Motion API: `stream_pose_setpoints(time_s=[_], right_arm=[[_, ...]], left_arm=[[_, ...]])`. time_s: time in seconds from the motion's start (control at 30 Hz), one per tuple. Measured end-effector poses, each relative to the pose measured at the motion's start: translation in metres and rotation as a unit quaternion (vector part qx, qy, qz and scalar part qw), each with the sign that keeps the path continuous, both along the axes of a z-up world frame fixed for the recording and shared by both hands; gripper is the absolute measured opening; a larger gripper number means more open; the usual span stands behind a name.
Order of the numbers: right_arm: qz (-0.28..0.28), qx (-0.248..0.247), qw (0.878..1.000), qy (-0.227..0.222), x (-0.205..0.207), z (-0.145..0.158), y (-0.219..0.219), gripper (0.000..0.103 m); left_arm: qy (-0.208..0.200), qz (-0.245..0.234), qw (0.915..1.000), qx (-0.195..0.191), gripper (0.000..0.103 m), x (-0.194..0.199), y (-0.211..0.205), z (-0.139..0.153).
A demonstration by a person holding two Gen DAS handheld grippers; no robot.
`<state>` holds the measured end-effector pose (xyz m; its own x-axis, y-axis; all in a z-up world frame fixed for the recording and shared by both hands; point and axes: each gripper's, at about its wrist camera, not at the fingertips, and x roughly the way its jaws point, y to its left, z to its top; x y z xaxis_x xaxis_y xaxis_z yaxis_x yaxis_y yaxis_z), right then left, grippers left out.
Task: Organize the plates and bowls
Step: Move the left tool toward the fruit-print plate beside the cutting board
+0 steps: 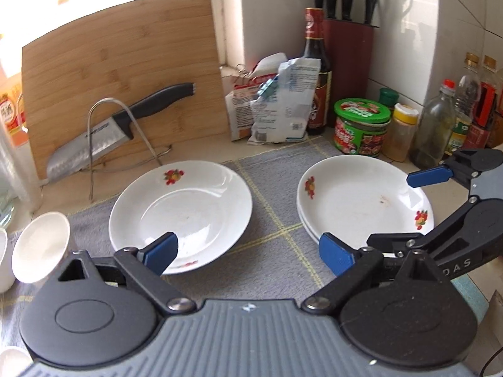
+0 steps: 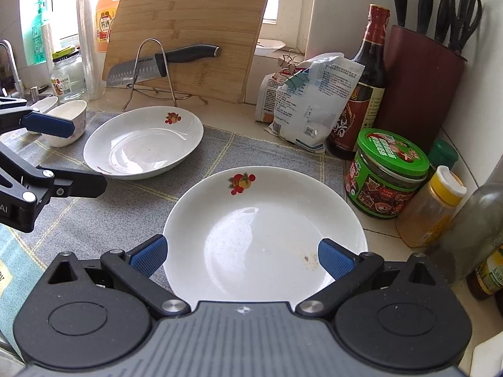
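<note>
Gaping wide and empty, each tool: left beside single plate, right over stacked plates.

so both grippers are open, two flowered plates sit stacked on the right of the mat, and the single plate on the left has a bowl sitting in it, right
Not quite. The single plate holds nothing; the right wrist view shows the bowl beside it on the mat. The rest stands: left gripper and right gripper open, stacked plates on the right.

Single plate left of stacked plates.
</note>
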<state>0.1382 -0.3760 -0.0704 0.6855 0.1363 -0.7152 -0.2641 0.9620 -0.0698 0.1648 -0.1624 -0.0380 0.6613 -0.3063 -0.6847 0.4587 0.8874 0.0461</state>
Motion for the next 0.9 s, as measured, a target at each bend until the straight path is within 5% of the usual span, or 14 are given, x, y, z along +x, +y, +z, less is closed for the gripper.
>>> stream_pose_setpoints(time_s=[0.23, 0.47, 0.9], right_arm=[[0.039, 0.026, 0.999, 0.015, 0.03, 0.0, 0.015, 0.103], [0.047, 0.052, 0.997, 0.045, 0.057, -0.004, 0.044, 0.103], [-0.018, 0.011, 0.998, 0.066, 0.072, 0.008, 0.065, 0.103]], left_arm=[[0.001, 0.078, 0.9967, 0.023, 0.096, -0.006, 0.036, -0.008], [0.013, 0.108, 0.9933, 0.038, 0.096, -0.003, 0.064, -0.02], [0.052, 0.053, 0.9967, 0.032, 0.096, 0.031, 0.073, -0.059]])
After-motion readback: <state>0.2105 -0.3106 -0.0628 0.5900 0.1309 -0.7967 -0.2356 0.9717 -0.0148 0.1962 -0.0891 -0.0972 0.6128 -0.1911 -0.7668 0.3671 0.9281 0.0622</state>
